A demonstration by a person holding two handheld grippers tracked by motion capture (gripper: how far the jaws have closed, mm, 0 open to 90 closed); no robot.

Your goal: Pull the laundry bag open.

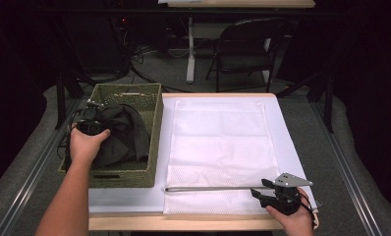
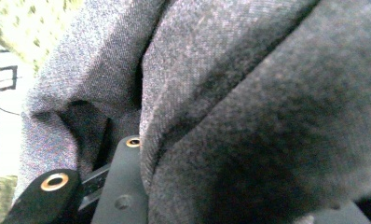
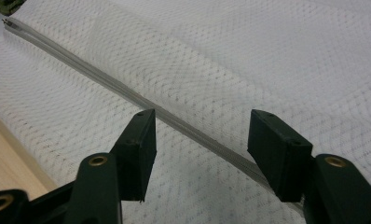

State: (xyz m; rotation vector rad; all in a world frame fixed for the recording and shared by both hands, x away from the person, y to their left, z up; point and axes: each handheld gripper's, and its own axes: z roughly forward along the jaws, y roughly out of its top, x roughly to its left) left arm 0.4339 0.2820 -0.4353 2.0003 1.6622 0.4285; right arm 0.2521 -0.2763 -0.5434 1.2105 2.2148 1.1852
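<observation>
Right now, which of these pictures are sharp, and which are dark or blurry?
High view: dim, room behind nearly black, the white mesh bag brightest. Left gripper view: the dark cloth sits so close it looks soft, and the basket at the top corner is smeared. Right gripper view: evenly lit, the zipper crisp.

The left gripper is clamping its jaws; the right gripper is resting low with jaws spread wide.

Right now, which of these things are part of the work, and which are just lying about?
In use: dark grey cloth garment in the green woven basket, left gripper, white mesh zip bag, right gripper.

Lying about: black folding chair, floor cables.
</observation>
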